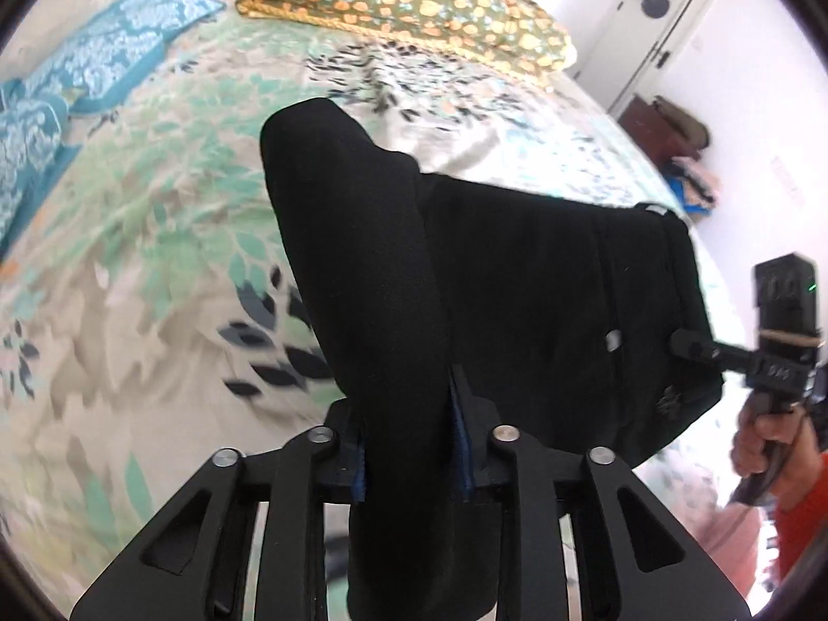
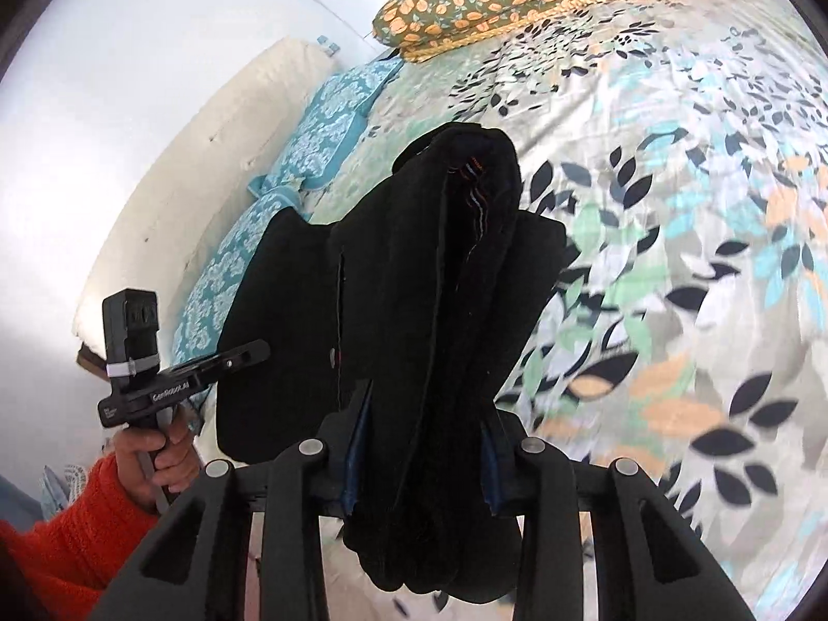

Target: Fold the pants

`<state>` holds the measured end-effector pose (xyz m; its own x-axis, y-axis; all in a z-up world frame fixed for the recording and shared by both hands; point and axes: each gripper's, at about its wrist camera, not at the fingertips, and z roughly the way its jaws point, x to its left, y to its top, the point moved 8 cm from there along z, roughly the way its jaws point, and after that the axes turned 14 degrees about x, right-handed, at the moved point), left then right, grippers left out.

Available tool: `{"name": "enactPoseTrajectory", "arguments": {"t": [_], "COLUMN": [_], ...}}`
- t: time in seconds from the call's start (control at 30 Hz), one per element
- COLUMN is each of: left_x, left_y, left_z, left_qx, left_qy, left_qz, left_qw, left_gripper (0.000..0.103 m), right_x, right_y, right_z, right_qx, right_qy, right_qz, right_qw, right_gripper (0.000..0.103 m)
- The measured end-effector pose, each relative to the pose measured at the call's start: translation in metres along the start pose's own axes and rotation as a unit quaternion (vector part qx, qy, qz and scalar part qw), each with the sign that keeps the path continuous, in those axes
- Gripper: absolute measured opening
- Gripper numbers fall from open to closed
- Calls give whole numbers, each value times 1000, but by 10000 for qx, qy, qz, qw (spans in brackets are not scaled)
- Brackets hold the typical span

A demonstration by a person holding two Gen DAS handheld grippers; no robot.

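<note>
1. The black pants (image 1: 517, 284) are held up above the leaf-print bedspread (image 1: 155, 259), bunched in thick folds.
2. One bunched fold is clamped between the half-closed jaws of the left gripper (image 1: 409, 460).
3. Another thick fold is pinched by the right gripper (image 2: 419, 471), likewise only part-way closed.
4. Orange-flowered pillows (image 1: 414, 5) lie at the far edge of the bed.

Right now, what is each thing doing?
Black fabric pants: bunched, lifted off the bed, held at two spots.
Left gripper: shut on pants.
Right gripper: shut on pants.
Leaf-print bedspread: spread flat.
Orange-flowered green pillow: lying at the bed's far edge.
</note>
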<state>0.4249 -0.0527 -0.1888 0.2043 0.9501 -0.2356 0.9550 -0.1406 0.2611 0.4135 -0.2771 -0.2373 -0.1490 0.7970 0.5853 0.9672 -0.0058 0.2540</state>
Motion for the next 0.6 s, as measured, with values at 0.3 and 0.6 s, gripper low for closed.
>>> {"name": "enactPoseTrajectory", "arguments": {"t": [0.3, 0.6], "left_x": [53, 6], "left_y": [-91, -121], "left_z": [19, -61], "left_qx": [-366, -1094], "left_qy": [1804, 1794], "left_qz": [-312, -289], "left_qw": [9824, 9772], "left_gripper": [94, 96], "right_x": [-64, -3], "right_y": [-82, -153], "right_z": [-41, -70], "right_qx": [-537, -919], "right_qy": [-2119, -2663], "right_qz": [997, 593], "right_qw": [9707, 9577], "right_gripper": [103, 103]}}
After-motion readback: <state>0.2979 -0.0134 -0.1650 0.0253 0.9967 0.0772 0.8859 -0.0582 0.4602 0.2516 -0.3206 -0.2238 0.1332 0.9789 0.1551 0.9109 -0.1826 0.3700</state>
